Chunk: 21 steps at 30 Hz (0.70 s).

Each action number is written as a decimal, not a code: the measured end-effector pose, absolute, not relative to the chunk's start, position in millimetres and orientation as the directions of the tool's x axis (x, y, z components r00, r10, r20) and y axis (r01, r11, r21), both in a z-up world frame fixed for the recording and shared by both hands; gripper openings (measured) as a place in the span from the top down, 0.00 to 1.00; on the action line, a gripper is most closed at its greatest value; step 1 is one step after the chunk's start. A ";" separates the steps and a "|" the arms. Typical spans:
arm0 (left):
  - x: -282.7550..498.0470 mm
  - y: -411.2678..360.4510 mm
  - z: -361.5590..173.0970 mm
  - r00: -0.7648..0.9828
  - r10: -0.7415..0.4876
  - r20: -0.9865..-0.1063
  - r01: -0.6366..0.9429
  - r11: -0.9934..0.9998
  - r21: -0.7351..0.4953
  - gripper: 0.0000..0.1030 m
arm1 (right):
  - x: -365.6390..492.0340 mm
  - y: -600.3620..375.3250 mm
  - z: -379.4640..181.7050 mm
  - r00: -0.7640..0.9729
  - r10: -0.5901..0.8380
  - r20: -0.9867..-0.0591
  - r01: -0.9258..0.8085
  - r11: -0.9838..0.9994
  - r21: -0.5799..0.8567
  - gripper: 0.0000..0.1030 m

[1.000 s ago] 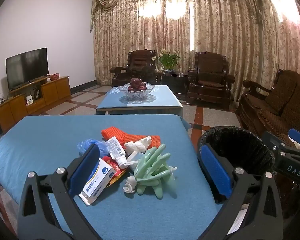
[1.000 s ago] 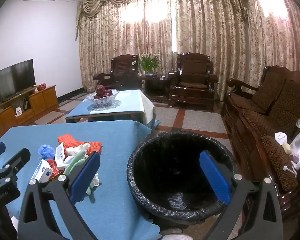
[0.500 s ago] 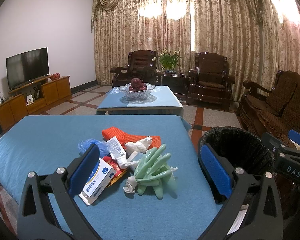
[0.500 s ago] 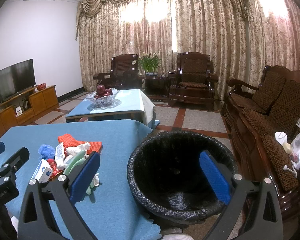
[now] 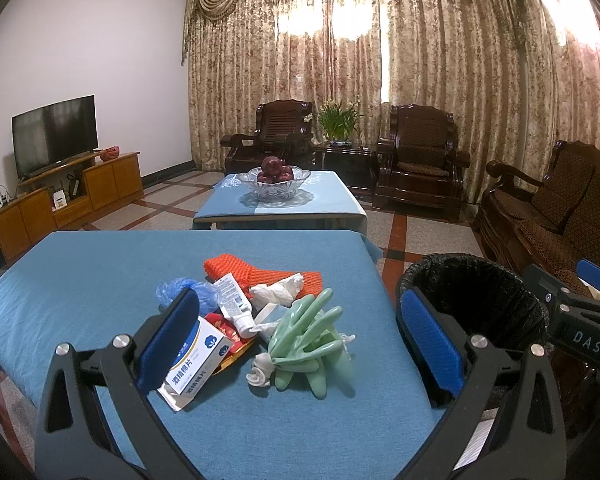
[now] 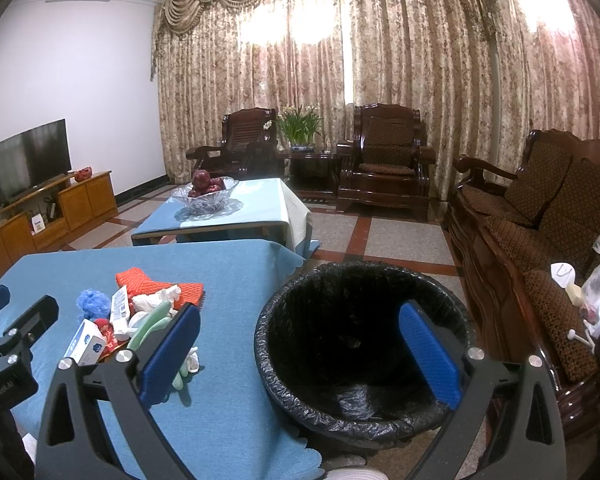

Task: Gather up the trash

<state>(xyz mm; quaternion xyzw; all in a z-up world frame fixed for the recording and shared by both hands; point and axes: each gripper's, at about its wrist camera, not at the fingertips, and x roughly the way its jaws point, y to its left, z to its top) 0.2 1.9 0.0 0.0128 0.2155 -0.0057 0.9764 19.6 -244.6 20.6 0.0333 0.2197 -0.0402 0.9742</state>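
Left tongs [image 5: 296, 336] and right tongs [image 6: 300, 344] both released, empty, basically static over the last second. Trash pile [image 5: 260, 320] untouched on the tabletop [image 5: 80, 280]; bin [image 6: 364, 344] just right of it. Nothing collected yet.

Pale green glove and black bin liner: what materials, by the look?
Pale green glove: looks like rubber or latex, smooth with a soft sheen; its fingers hold rounded shapes. Black bin liner: thin plastic film, glossy and finely crinkled, folded over the bin's rim. Neither can be confirmed by sight alone.
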 end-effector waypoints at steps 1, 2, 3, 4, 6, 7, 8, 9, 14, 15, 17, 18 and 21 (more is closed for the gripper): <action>0.3 2.0 0.0 0.907 -0.006 -0.421 0.017 1.000 0.023 0.05 | 21.1 -244.2 18.1 0.900 -0.065 -0.431 0.094 0.995 0.046 0.06; 0.1 1.5 -0.1 0.907 -0.005 -0.420 0.016 1.000 0.022 0.05 | 21.7 -243.3 17.5 0.900 -0.065 -0.432 0.094 0.995 0.046 0.06; 0.0 1.5 -0.1 0.908 -0.005 -0.420 0.016 1.000 0.022 0.05 | 20.7 -244.6 18.3 0.900 -0.063 -0.431 0.092 0.995 0.048 0.06; 0.0 1.6 -0.2 0.908 -0.005 -0.419 0.016 1.000 0.022 0.05 | 20.8 -244.7 18.4 0.901 -0.063 -0.430 0.092 0.995 0.048 0.06; 0.1 1.5 -0.1 0.907 -0.006 -0.421 0.016 1.000 0.021 0.05 | 21.0 -244.5 18.4 0.900 -0.063 -0.430 0.092 0.995 0.046 0.06; 0.0 1.6 -0.1 0.907 -0.006 -0.421 0.016 1.000 0.022 0.05 | 20.8 -244.9 18.7 0.900 -0.062 -0.431 0.092 0.995 0.048 0.06; -0.1 1.8 -0.2 0.907 -0.005 -0.421 0.016 1.000 0.022 0.05 | 21.2 -244.2 18.3 0.900 -0.062 -0.431 0.091 0.995 0.047 0.06; -0.2 2.0 -0.2 0.907 -0.005 -0.420 0.016 1.000 0.021 0.05 | 20.9 -244.8 18.8 0.900 -0.063 -0.431 0.092 0.995 0.048 0.06; 0.0 1.5 -0.1 0.908 -0.005 -0.420 0.015 1.000 0.021 0.05 | 21.4 -244.1 18.5 0.901 -0.063 -0.430 0.092 0.995 0.048 0.06; 0.1 1.5 -0.1 0.908 -0.005 -0.420 0.015 1.000 0.021 0.05 | 21.2 -244.4 18.7 0.900 -0.064 -0.431 0.093 0.995 0.047 0.06; 0.0 1.5 -0.1 0.907 -0.005 -0.420 0.016 1.000 0.021 0.05 | 21.2 -243.9 18.5 0.901 -0.064 -0.430 0.093 0.995 0.047 0.06; 0.0 1.5 -0.2 0.907 -0.005 -0.420 0.016 1.000 0.022 0.05 | 21.2 -244.4 18.8 0.900 -0.064 -0.430 0.093 0.995 0.047 0.06; 0.0 1.5 -0.1 0.907 -0.006 -0.421 0.016 1.000 0.021 0.05 | 21.3 -244.4 18.8 0.900 -0.063 -0.432 0.092 0.995 0.048 0.06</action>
